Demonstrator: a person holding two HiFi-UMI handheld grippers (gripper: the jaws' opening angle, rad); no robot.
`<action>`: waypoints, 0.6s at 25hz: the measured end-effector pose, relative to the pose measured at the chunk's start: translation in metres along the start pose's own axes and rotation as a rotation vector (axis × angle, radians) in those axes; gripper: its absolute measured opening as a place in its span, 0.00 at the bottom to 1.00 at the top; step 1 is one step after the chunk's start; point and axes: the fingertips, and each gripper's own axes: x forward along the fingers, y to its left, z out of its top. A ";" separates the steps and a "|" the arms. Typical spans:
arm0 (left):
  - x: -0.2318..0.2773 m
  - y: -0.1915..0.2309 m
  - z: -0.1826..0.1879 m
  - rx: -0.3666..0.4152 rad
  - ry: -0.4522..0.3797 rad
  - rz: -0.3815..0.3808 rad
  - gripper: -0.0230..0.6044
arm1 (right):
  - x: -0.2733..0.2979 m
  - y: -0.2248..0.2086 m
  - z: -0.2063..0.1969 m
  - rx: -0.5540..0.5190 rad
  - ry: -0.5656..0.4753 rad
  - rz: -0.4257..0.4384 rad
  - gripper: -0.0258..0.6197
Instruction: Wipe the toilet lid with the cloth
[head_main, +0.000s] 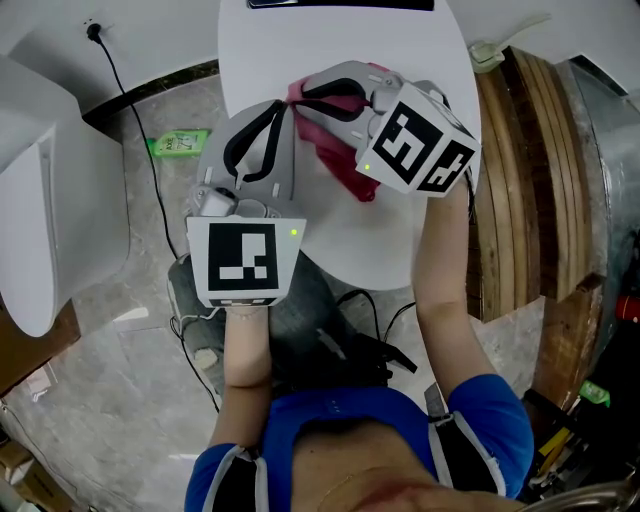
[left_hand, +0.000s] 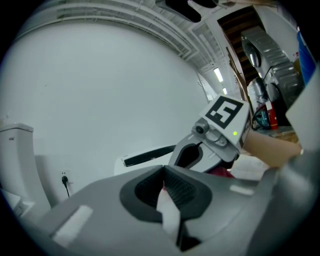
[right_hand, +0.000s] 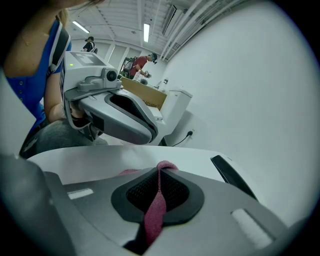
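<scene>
- The right gripper (right_hand: 160, 169) has its jaws closed on the pink cloth (head_main: 345, 165), which lies on the white toilet lid (head_main: 400, 60).
- The left gripper (left_hand: 163, 171) is just beside it, jaws together, holding nothing.

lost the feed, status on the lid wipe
Right gripper shut on cloth, cloth on toilet lid. Left gripper shut, empty, alongside. Nothing blocking the lid.

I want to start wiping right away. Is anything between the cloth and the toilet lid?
Nothing visible. The right gripper is shut on the cloth, which seems to lie directly on the bare toilet lid. The left gripper, shut and empty, sits beside it, not underneath.
</scene>
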 end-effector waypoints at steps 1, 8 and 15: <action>0.000 0.000 0.000 0.003 0.002 -0.003 0.04 | -0.001 -0.001 -0.001 0.002 0.001 -0.002 0.05; 0.004 -0.002 0.002 0.011 -0.011 -0.013 0.04 | -0.010 -0.007 -0.010 0.025 0.001 -0.013 0.05; 0.006 -0.001 -0.002 0.014 -0.007 -0.014 0.04 | -0.011 -0.009 -0.014 0.049 0.005 -0.021 0.05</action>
